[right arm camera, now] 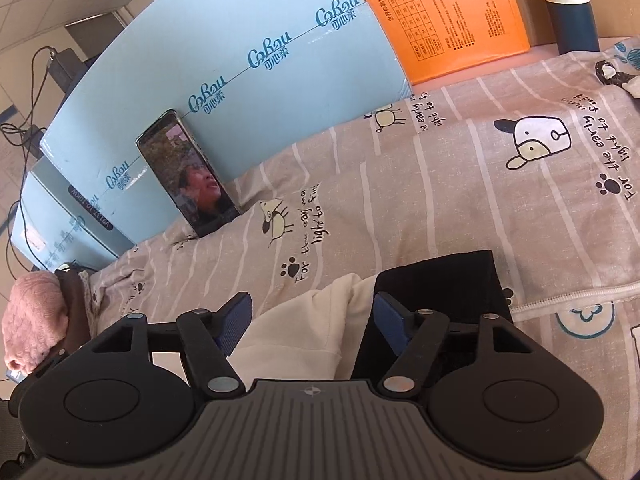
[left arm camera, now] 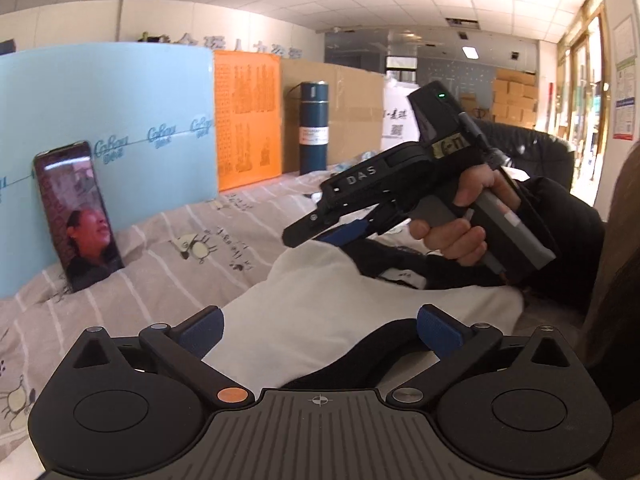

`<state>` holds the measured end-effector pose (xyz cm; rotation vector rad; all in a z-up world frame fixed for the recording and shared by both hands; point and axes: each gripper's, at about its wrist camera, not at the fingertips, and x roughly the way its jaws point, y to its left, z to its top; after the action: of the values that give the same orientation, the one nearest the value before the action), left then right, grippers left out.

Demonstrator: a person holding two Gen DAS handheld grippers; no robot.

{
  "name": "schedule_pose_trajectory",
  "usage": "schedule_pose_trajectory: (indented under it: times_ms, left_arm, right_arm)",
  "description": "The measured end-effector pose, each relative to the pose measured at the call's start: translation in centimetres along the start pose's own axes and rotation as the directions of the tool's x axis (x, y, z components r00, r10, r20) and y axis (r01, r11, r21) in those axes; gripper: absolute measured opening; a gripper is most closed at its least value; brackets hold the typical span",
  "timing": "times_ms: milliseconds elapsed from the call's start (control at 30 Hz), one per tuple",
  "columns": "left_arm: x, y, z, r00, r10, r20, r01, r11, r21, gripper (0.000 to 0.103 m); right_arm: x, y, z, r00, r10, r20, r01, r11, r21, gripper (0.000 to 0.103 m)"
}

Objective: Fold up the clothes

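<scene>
A cream-white garment (left arm camera: 320, 292) with black parts lies on the striped cartoon-print cover (left arm camera: 168, 248). My left gripper (left arm camera: 320, 326) is open just above it, with white cloth and a black curved edge (left arm camera: 360, 360) between its blue pads. In the left wrist view a hand (left arm camera: 452, 232) holds my right gripper (left arm camera: 316, 236) low over the garment's far end. In the right wrist view my right gripper (right arm camera: 314, 316) is open. Cream fabric (right arm camera: 304, 328) lies between its fingers, and a black cuff-like piece (right arm camera: 440, 280) lies under the right finger.
A phone (left arm camera: 76, 216) leans on a light blue box (left arm camera: 120, 112) at the back. An orange box (left arm camera: 246, 116), a dark blue vacuum bottle (left arm camera: 314, 128) and cardboard (left arm camera: 352, 108) stand behind the cover. A pink knitted piece (right arm camera: 36, 320) lies at the left edge.
</scene>
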<state>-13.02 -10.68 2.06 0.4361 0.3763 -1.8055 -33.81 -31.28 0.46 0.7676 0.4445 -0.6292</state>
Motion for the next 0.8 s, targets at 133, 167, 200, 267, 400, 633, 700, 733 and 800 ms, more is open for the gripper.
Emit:
schedule_pose_trajectory:
  times_ms: [133, 167, 200, 267, 400, 633, 700, 733, 800]
  left_arm:
    - [-0.8, 2.0, -0.4, 0.988, 0.154, -0.003, -0.153, 0.984, -0.092, 0.103]
    - [-1.4, 2.4, -0.6, 0.979, 0.202, 0.003, -0.2, 0.973, -0.112, 0.103]
    - [-1.9, 2.9, -0.6, 0.97, 0.242, 0.01, -0.239, 0.962, -0.133, 0.103]
    - [-3.1, 4.2, -0.8, 0.95, 0.31, 0.029, -0.299, 0.935, -0.192, 0.103]
    - [-4.5, 6.2, -1.2, 0.935, 0.352, 0.052, -0.321, 0.899, -0.298, 0.103]
    - [-4.4, 7.4, -1.7, 0.938, 0.339, 0.078, -0.286, 0.879, -0.381, 0.103]
    - [-5.0, 7.4, -1.6, 0.932, 0.348, 0.097, -0.286, 0.874, -0.393, 0.103]
    - [-5.3, 7.3, -1.5, 0.928, 0.356, 0.107, -0.288, 0.871, -0.398, 0.103]
    - [-6.0, 7.2, -1.3, 0.92, 0.371, 0.127, -0.292, 0.864, -0.409, 0.103]
  right_arm:
    - [0.2, 0.2, -0.7, 0.999, -0.022, 0.036, 0.024, 0.997, -0.073, 0.066]
    - [0.3, 0.1, -0.7, 0.999, -0.022, 0.045, 0.026, 0.997, -0.076, 0.068]
    - [0.4, 0.0, -0.7, 0.999, -0.019, 0.051, 0.023, 0.997, -0.069, 0.069]
    - [0.5, -0.4, -0.8, 0.998, -0.006, 0.063, 0.01, 0.998, -0.055, 0.071]
    - [0.4, -0.4, -1.2, 0.996, 0.005, 0.086, 0.001, 0.997, -0.072, 0.079]
    - [0.6, -0.2, -1.6, 0.995, 0.025, 0.101, -0.014, 0.994, -0.105, 0.084]
    - [0.5, -0.3, -1.6, 0.994, 0.032, 0.106, -0.021, 0.995, -0.101, 0.084]
    - [0.4, -0.3, -1.6, 0.993, 0.036, 0.109, -0.025, 0.995, -0.101, 0.084]
    - [0.0, -0.2, -1.6, 0.991, 0.046, 0.126, -0.033, 0.994, -0.105, 0.084]
